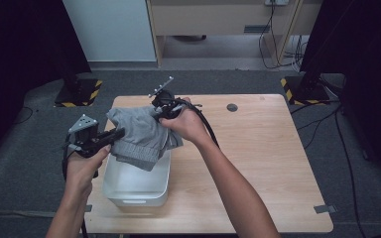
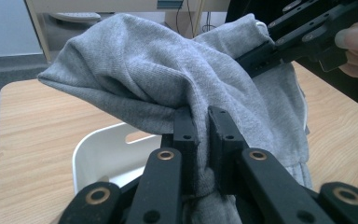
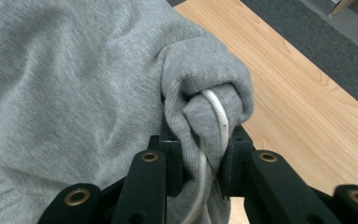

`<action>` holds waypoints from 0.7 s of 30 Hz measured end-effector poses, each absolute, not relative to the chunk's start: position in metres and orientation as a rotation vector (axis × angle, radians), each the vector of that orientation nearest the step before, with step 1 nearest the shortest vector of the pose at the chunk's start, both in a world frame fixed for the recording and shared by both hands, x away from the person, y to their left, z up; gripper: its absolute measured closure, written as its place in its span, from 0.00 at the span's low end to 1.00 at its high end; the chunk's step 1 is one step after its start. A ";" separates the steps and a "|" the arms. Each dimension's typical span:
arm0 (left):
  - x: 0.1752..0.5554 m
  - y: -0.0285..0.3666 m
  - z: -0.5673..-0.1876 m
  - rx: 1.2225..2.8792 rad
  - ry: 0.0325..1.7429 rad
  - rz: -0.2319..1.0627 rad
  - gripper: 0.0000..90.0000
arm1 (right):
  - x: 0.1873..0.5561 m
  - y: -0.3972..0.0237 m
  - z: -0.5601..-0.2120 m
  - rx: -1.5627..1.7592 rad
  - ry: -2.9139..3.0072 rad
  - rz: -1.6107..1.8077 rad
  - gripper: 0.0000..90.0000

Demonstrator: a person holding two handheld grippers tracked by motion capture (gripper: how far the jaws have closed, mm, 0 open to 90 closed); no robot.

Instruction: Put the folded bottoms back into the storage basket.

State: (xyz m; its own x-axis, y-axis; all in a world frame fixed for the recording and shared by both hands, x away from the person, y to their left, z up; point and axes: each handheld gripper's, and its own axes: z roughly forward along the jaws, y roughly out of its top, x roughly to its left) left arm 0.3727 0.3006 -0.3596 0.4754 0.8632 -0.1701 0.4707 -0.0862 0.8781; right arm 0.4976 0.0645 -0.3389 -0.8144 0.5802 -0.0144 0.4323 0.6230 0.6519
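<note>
From the high view, the left gripper [image 1: 113, 135] and the right gripper [image 1: 161, 113] each have hold of a grey garment [image 1: 140, 134], a sweatshirt-like knit, which hangs bunched between them just above the white bin [image 1: 138, 184]. The bin stands on the wooden table [image 1: 258, 163], below and a little nearer the person than the right gripper. The cloth sags toward the bin's open top, though I cannot tell whether its lowest fold touches the rim.

In the left gripper view, the left gripper [image 2: 203, 140] has its jaws drawn nearly together on a thick fold of the garment [image 2: 140, 74]. The right gripper [image 2: 261, 56] shows beyond it, up and to the right, pinching the far edge. The bin [image 2: 93, 154] lies below and left of the jaws.

In the right gripper view, the right gripper [image 3: 200, 154] is clamped on a rolled hem of the garment [image 3: 74, 84] with a white drawcord [image 3: 216, 116] caught in the pinch (so this is likely a hood or waistband edge). Bare table [image 3: 298, 107] lies to the right of the jaws.

The step in hand looks like carrying the bundled garment over the bin. The next move probably calls for lowering both grippers together so the cloth settles inside the walls, then parting the jaws.
</note>
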 end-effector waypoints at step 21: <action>0.367 0.313 -0.376 1.747 1.160 0.483 0.92 | 0.489 0.068 -0.351 0.837 2.651 0.986 0.83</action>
State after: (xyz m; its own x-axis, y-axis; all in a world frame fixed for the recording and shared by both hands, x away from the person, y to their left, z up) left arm 0.3665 0.3132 -0.3756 0.4716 0.8656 -0.1684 0.4902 -0.0985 0.8660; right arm 0.4890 0.0680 -0.3510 -0.8222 0.5690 0.0165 0.4415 0.6191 0.6495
